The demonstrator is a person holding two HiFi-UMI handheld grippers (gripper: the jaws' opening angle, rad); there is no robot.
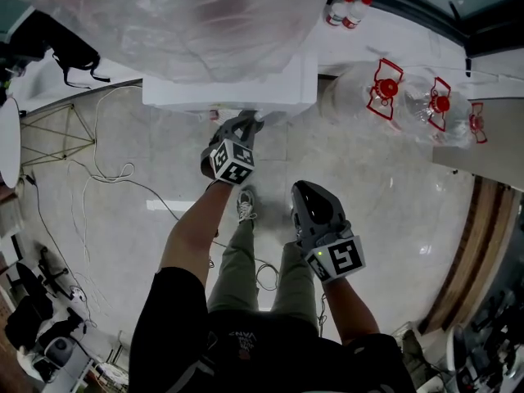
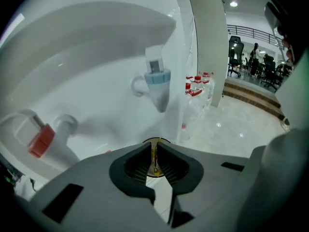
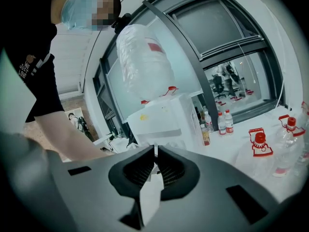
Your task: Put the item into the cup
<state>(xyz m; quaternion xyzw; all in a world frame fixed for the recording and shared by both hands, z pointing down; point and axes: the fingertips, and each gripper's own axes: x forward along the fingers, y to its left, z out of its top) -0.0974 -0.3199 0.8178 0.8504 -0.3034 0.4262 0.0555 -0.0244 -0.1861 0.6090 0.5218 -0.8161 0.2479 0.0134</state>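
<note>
My left gripper (image 1: 248,122) is up against the front of a white water dispenser (image 1: 233,90). In the left gripper view its jaws (image 2: 155,151) are shut on a thin yellowish wall with a curved dark rim, which looks like a paper cup (image 2: 155,154) seen edge-on. A blue tap (image 2: 157,83) hangs just above and beyond the jaws, and a red tap (image 2: 41,140) sits at the left. My right gripper (image 1: 311,196) is held lower, over the floor by the person's legs, jaws (image 3: 155,154) shut with nothing seen between them.
A large water bottle wrapped in plastic (image 1: 188,15) tops the dispenser. Big spare jugs with red caps (image 1: 385,95) lie to its right, small bottles (image 1: 348,8) behind. Cables (image 1: 106,177) trail over the floor at left. A wooden step (image 1: 479,252) runs at right.
</note>
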